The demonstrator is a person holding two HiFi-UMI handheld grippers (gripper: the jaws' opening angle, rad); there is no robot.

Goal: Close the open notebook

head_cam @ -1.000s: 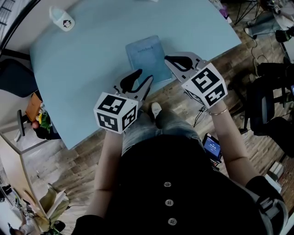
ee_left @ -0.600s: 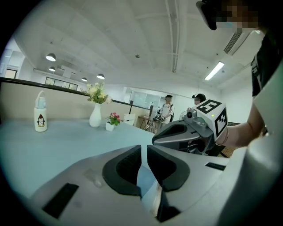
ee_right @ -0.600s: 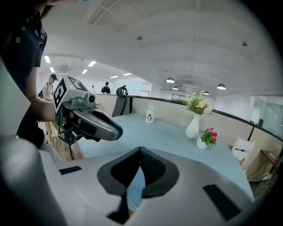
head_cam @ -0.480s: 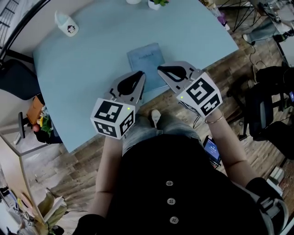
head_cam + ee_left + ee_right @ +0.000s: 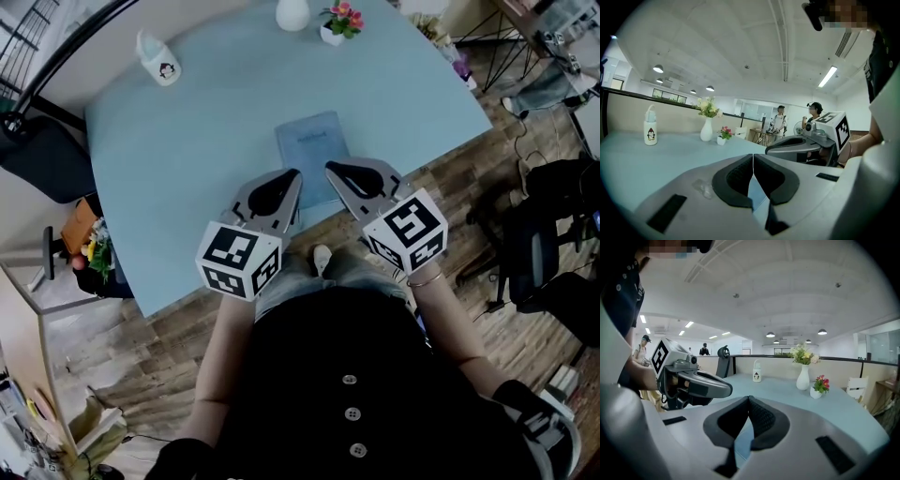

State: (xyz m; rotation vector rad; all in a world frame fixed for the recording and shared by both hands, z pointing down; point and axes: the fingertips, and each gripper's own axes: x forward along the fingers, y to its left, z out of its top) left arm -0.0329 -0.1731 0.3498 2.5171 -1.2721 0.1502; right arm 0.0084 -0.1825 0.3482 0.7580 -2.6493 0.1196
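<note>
- Head view shows the notebook (image 5: pixel 312 150) lying closed and flat on the blue table (image 5: pixel 187 169), cover up, close to the table's near edge and just in front of you.
- Your left gripper (image 5: pixel 753 161) has just been closing its jaws; they now meet at the tips with nothing between them.
- Your right gripper (image 5: pixel 749 401) also has its jaws together and holds nothing.
- Both tips hang over the notebook's near end, and the 2 grippers sit near each other; I cannot tell whether either one touches the cover.
- Judging from this, the closing looks done, so the risk lies in how you pull away.
  - A tip dragged back across the cover could slide the notebook off the near edge.
  - A tip caught under the cover's edge could flip it open again.
  - With the 2 grippers this near, a quick turn could knock them together.
- Writing: a short line of print sits on the notebook's cover, too small to read.
- The white bottle (image 5: pixel 159 59) at the far corner carries a penguin picture and no legible words.
- The white vase (image 5: pixel 292 13) and the flower pot (image 5: pixel 338 23) stand well clear of your hands.
</note>
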